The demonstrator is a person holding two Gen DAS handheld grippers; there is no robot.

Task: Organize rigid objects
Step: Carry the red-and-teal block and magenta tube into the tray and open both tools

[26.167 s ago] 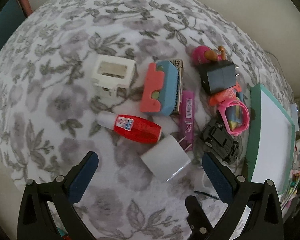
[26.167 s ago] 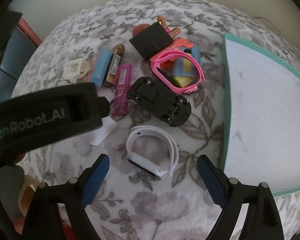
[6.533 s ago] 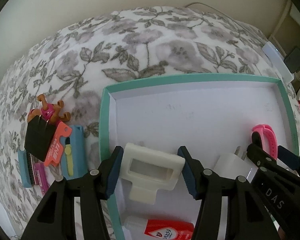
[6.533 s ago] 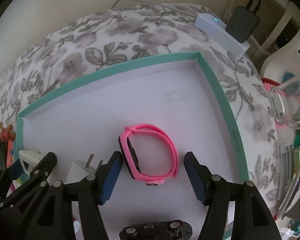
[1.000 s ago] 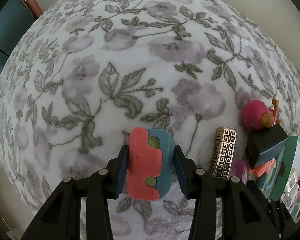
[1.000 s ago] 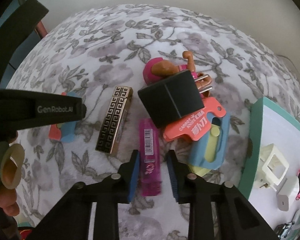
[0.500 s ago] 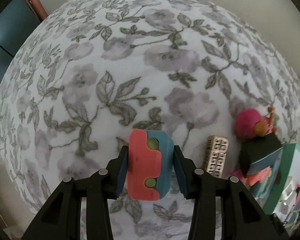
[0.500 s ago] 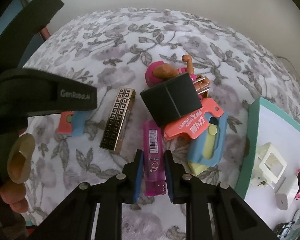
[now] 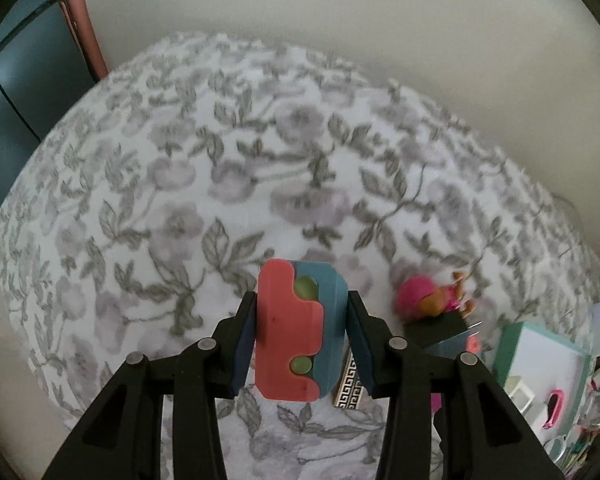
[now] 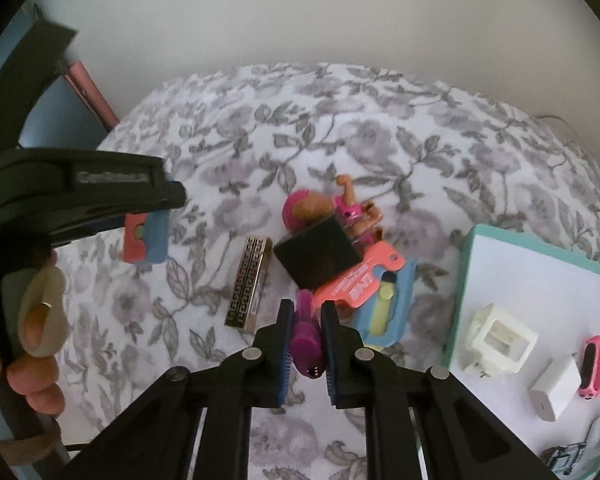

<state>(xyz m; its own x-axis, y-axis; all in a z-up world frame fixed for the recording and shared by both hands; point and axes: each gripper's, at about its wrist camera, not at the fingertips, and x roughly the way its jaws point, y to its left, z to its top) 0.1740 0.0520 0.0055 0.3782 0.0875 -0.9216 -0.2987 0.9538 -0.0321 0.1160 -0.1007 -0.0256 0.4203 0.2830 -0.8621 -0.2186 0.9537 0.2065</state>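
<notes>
My left gripper (image 9: 302, 334) is shut on a red and blue block (image 9: 302, 330) with green dots, lifted above the floral cloth (image 9: 228, 184). In the right wrist view that same block (image 10: 146, 238) hangs under the left gripper's black body. My right gripper (image 10: 307, 344) is shut on a magenta tube (image 10: 308, 342), raised off the cloth. On the cloth lie a gold patterned bar (image 10: 249, 286), a black cube plug (image 10: 318, 256), a pink doll (image 10: 324, 204) and a coral tag on a blue holder (image 10: 380, 300).
A teal-edged white tray (image 10: 532, 292) at the right holds a cream frame (image 10: 498, 340), a white charger (image 10: 554, 384) and a pink band (image 10: 592, 366). A person's fingers (image 10: 32, 360) grip the left tool. A plain wall runs behind the cloth.
Both grippers have risen from the cloth with their loads. The right jaws closed tighter on the magenta tube. More wall shows in both views.
</notes>
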